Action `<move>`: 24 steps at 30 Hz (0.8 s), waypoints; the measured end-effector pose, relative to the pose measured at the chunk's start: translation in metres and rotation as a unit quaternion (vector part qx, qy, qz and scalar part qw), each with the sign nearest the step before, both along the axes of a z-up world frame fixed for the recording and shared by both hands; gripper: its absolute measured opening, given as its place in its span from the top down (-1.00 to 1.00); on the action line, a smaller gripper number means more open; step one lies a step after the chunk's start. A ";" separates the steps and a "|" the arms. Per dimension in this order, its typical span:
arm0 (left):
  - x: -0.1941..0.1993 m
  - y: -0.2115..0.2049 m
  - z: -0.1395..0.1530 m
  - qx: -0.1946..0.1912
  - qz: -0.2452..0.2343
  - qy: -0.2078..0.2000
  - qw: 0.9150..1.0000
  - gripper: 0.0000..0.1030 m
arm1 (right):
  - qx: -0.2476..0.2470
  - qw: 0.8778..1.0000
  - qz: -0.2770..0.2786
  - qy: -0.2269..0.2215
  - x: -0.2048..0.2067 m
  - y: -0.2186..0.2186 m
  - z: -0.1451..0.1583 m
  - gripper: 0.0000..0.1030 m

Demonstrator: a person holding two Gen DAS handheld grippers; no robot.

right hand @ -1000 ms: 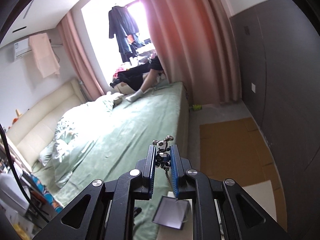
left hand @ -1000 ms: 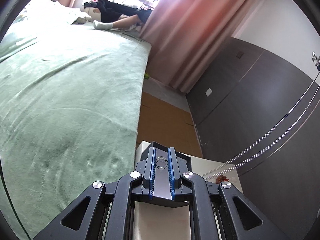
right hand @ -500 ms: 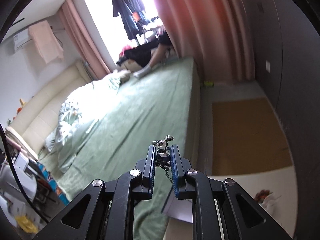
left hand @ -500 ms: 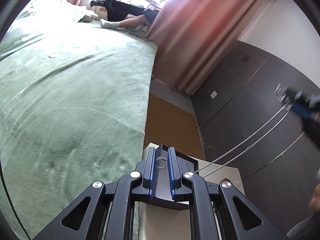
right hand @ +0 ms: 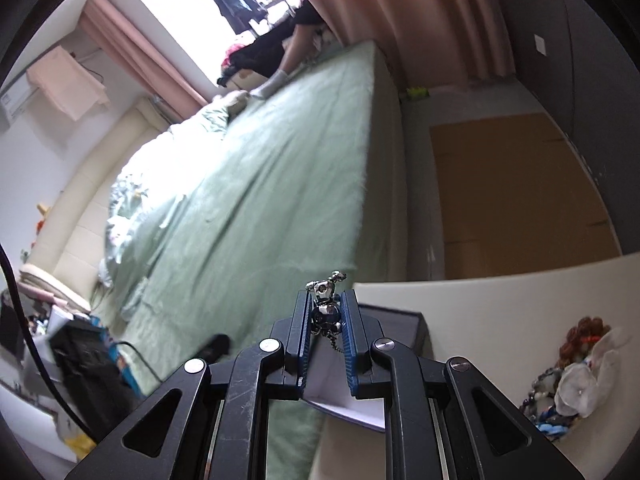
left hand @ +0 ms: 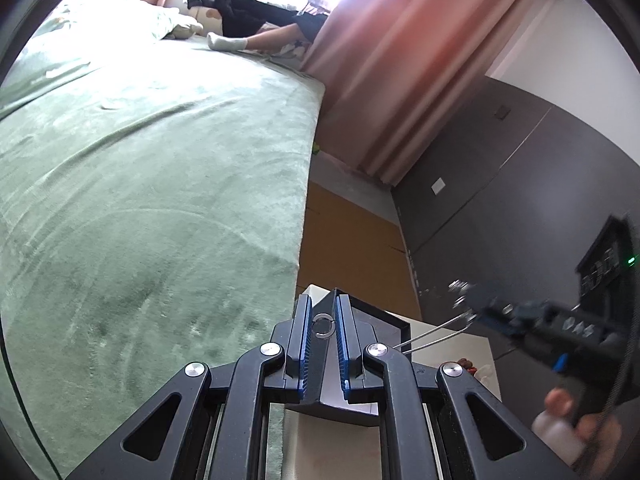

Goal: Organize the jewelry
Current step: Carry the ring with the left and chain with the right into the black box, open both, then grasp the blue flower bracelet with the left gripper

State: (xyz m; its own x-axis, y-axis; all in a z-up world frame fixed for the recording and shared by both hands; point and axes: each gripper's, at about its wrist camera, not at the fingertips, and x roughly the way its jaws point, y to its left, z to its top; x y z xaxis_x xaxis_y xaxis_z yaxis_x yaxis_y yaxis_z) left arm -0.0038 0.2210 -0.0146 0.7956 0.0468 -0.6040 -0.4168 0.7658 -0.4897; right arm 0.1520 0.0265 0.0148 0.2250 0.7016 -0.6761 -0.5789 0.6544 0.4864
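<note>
Left gripper [left hand: 323,330] nipped on the ring clasp [left hand: 323,325] of a silver necklace; right gripper [right hand: 327,312] clamped on its dark faceted pendant [right hand: 326,313], small metal figure poking above the pads, short chain hanging below. Chain [left hand: 436,330] runs as two strands between the grippers, taut, off any surface. Both hover above the black box [left hand: 384,320], open, on the white table [right hand: 500,312] beside the green bed [left hand: 152,208]. Box interior mostly hidden; cannot tell if anything is stored. Heap of beads [right hand: 576,376] lies at the table's right, unsorted. Judgement: early stage, necklace lifted, not yet laid in; heap left to do
</note>
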 end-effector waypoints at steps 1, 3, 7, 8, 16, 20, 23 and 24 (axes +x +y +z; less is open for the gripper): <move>0.001 -0.001 0.000 0.001 -0.001 0.001 1.000 0.77 | 0.000 1.000 0.001 0.008 0.002 -0.002 -0.007 0.69; 0.006 -0.005 -0.002 0.002 -0.005 0.003 1.000 0.77 | -0.002 1.000 0.005 0.031 0.006 -0.004 -0.022 0.68; 0.017 -0.017 -0.005 0.008 -0.018 0.010 1.000 0.77 | 0.016 0.998 0.015 0.067 0.011 -0.014 -0.038 0.21; 0.021 -0.021 -0.006 0.011 -0.023 0.012 1.000 0.77 | 0.027 0.997 0.012 0.067 0.010 -0.023 -0.039 -0.07; 0.048 -0.053 -0.015 0.022 -0.054 0.029 0.998 0.77 | 0.022 0.996 -0.079 0.043 0.006 -0.106 -0.037 -0.36; 0.066 -0.063 -0.025 0.009 -0.062 0.053 0.997 0.71 | 0.037 0.991 -0.117 0.047 0.003 -0.147 -0.039 -0.37; 0.072 -0.061 -0.033 -0.016 -0.054 0.068 0.996 0.00 | 0.034 0.989 -0.133 0.060 0.002 -0.169 -0.046 -0.37; 0.071 -0.061 -0.034 -0.023 -0.049 0.062 0.997 -0.20 | 0.031 0.987 -0.141 0.064 0.002 -0.177 -0.048 -0.37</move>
State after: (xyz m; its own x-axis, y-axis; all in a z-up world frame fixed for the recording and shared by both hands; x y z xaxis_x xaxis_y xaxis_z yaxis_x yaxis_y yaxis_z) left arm 0.0670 0.1603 -0.0487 0.7144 -0.0582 -0.6973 -0.3997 0.7841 -0.4749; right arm 0.1541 -0.1506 -0.0335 0.3333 0.6643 -0.6690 -0.3095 0.7474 0.5879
